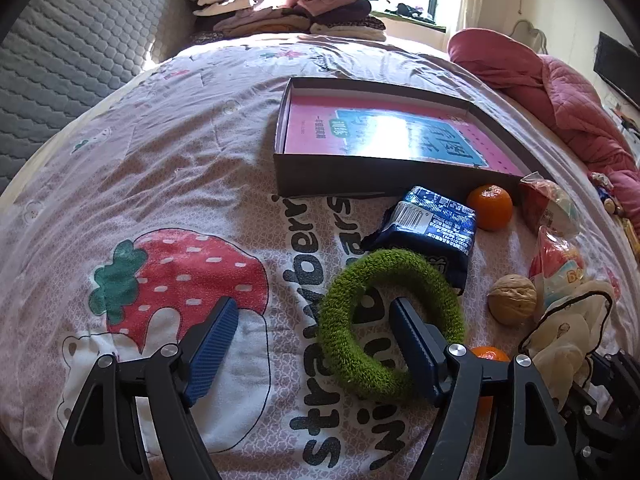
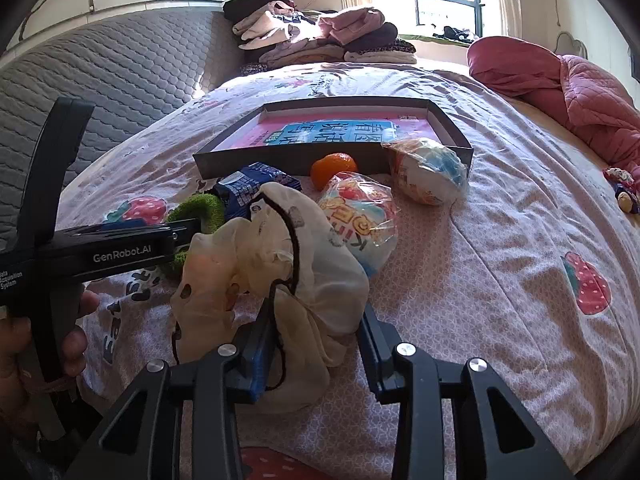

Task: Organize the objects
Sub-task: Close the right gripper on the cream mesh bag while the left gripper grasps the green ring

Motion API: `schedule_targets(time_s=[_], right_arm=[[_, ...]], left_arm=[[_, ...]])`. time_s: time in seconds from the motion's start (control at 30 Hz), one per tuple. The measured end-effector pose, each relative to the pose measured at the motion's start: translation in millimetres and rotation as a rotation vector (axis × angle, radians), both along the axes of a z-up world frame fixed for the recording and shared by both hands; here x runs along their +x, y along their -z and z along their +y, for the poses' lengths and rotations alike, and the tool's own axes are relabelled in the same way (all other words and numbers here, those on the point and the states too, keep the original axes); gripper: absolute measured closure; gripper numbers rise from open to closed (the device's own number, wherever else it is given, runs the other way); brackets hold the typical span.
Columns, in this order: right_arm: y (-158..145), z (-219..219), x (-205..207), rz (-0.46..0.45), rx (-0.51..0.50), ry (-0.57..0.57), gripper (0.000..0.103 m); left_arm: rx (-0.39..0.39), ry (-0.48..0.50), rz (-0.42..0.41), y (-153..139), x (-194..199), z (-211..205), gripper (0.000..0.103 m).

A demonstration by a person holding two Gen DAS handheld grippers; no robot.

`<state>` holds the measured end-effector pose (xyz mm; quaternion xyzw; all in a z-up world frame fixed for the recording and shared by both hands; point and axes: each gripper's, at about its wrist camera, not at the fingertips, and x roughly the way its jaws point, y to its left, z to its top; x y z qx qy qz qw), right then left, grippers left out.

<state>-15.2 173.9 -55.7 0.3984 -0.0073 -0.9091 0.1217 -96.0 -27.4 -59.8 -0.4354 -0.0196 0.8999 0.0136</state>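
Observation:
My left gripper (image 1: 314,314) is open; its right finger sits inside the green fuzzy ring (image 1: 390,324), its left finger outside on the bedspread. My right gripper (image 2: 316,328) is open around a cream scrunchie (image 2: 280,264) with a black edge, fingers on both sides of it. A dark shallow box (image 1: 340,172) holding a pink and blue book (image 1: 400,132) lies beyond. Near it lie a blue snack packet (image 1: 432,224), a tangerine (image 1: 490,206), a walnut (image 1: 512,298), a second tangerine (image 1: 490,354) partly hidden, and two wrapped egg toys (image 2: 360,216) (image 2: 428,172).
All lies on a bed with a strawberry-print cover (image 1: 180,184). Folded clothes (image 1: 288,8) are stacked at the far end. A pink quilt (image 2: 560,88) is bunched at the right. A grey padded headboard (image 1: 72,64) runs along the left. A small doll (image 2: 624,188) lies at the right edge.

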Motion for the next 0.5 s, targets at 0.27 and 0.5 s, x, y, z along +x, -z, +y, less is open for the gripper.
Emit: schedule_targets(time_s=[0.27,0.5], right_arm=[[3.8,-1.4,-0.6,-0.025,-0.025,-0.032,0.076],[5.0,1.4,-0.7,-0.024,-0.061,-0.047,0.081]], left_arm=[[0.001,0.044,0.002,4.3,-4.4,8.7,0.041],[0.042,0.069,0.021,4.2,-1.8,6.6,0.066]])
